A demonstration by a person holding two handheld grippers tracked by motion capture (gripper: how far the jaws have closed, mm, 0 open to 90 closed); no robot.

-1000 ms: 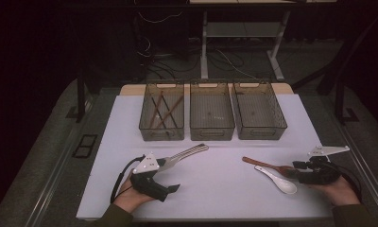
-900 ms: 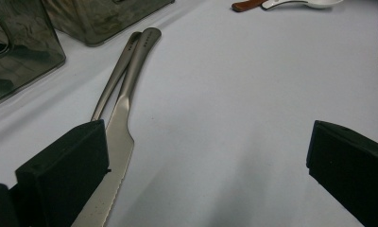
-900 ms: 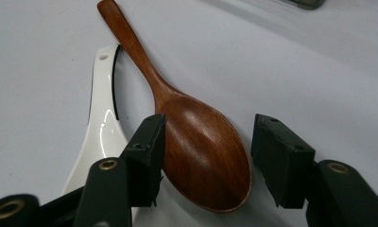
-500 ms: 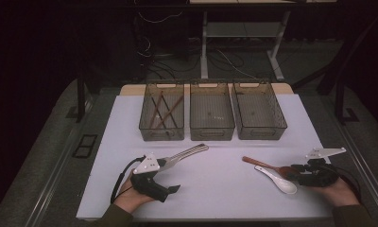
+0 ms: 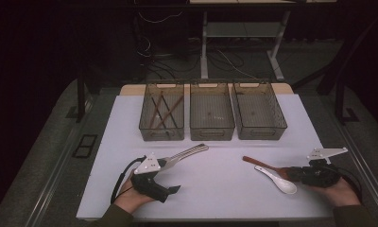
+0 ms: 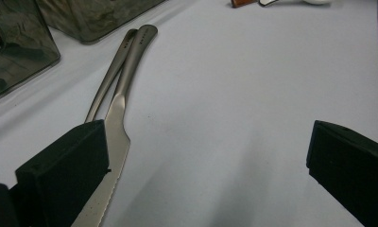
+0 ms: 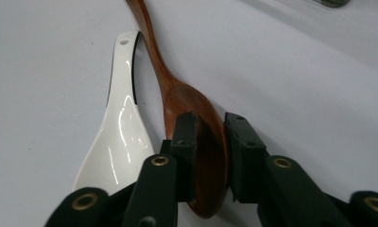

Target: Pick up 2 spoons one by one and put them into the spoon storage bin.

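as jaws closing, wooden spoon (image 7: 196, 142) between

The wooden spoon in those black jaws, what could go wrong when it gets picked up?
The right gripper has just been closing its jaws on the wooden spoon, across the rounded bowl, so it could slip or twist out. The white ceramic spoon lies right beside it and might get dragged or knocked.

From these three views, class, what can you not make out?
- Wooden spoon, right gripper view: bowl partly covered by right gripper; handle cut by top edge.
- Knife, left gripper view: blade tip behind left gripper's pad.
- Left bin, high view: contents too small to name.
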